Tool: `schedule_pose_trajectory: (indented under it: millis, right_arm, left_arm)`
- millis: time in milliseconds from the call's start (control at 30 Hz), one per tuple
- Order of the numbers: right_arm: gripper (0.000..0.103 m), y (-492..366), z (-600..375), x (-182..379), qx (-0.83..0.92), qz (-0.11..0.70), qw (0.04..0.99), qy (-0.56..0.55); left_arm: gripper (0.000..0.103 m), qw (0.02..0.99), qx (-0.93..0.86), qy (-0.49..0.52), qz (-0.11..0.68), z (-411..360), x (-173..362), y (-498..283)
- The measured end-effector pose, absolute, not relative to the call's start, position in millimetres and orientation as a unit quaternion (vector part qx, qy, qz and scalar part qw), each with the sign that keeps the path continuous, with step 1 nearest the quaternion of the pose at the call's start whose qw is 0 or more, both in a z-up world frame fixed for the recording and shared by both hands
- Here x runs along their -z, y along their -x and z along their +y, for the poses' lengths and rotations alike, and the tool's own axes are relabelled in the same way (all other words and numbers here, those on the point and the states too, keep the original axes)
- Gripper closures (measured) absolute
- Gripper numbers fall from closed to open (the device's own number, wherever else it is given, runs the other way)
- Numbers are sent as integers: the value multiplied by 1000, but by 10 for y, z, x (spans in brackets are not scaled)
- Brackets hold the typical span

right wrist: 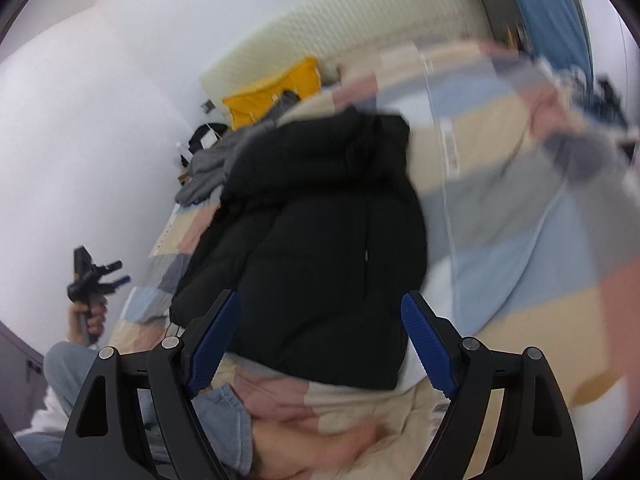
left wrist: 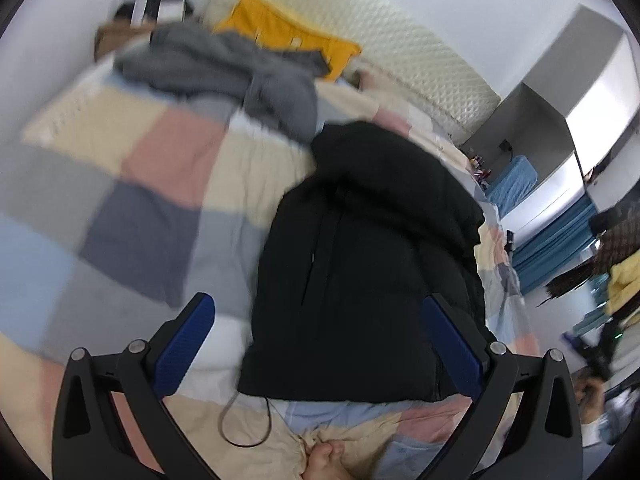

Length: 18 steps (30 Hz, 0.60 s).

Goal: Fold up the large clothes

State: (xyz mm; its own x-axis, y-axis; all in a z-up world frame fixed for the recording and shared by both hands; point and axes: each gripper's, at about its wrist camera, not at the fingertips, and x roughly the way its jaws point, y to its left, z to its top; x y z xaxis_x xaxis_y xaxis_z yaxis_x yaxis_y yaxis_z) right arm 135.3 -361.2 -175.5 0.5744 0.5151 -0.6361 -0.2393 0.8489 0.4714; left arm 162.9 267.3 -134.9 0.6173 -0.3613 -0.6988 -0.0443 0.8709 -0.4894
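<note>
1. Nearest the lens in each wrist view, two black fingers with blue pads are seen spread wide; nothing is gripped by the left gripper or by the right gripper.
2. A bare foot and a denim trouser leg are seen just below the fingers, resting on the bed.
3. The black puffer jacket is laid on the patchwork quilt, its hem towards the cameras and its hood at the far end; it is framed between the open fingers in both views but is not seen to be touched by them.
4. A thin cord is looped on the quilt just below the jacket's hem.
5. Beyond the jacket, a crumpled grey garment is heaped, and behind it a yellow cloth is propped against a cream quilted headboard.
6. In the right wrist view, the left gripper is seen at the far left, held by a hand.
7. Blue curtains are seen at the right.
</note>
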Motion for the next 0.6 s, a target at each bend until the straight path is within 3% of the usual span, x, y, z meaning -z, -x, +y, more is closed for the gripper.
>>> schedule_pose_trajectory:
  millis: [300, 600]
  right_arm:
    - [21, -1677, -3656, 2709, -193, 475, 827, -230]
    - [19, -1920, -3566, 3310, -177, 521, 798, -248]
  left_arm:
    - [1, 793, 128, 342, 487, 2808, 2542, -1863]
    - [3, 770, 162, 334, 519, 2658, 2932, -2066]
